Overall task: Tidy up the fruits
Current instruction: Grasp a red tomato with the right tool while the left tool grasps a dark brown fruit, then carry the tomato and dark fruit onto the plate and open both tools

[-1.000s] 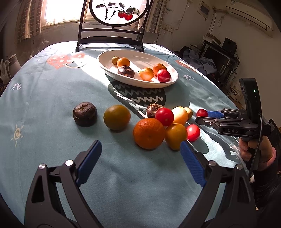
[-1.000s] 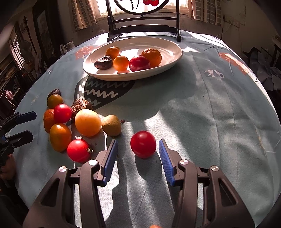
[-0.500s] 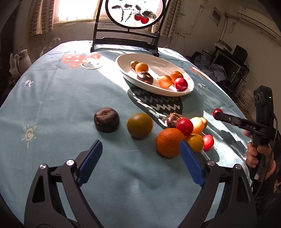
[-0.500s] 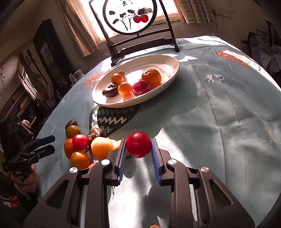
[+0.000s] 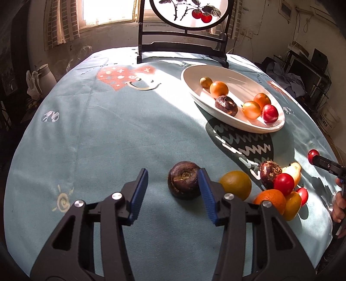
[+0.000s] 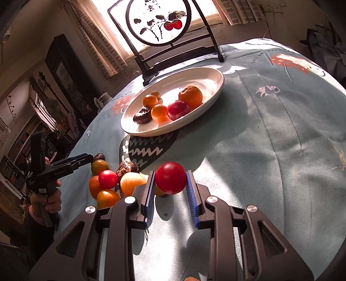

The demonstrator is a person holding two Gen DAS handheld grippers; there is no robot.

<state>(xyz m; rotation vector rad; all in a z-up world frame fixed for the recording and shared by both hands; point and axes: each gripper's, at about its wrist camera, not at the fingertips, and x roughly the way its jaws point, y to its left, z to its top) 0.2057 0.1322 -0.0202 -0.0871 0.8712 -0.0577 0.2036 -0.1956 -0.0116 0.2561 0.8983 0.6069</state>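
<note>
Right gripper (image 6: 170, 190): clamped on a round glossy red tomato (image 6: 170, 178), held above the tabletop (image 6: 270, 151).
Left gripper (image 5: 173, 190): jaws spread, a wrinkled dark brown round fruit (image 5: 183, 182) between them, touching the right pad.
White oval ceramic plate (image 5: 235, 74): at 1 o'clock, holding five fruits.

A round painted screen (image 5: 188, 13) on a dark stand (red fruit motif) rises behind the blue tablecloth (image 5: 103, 134).
</note>
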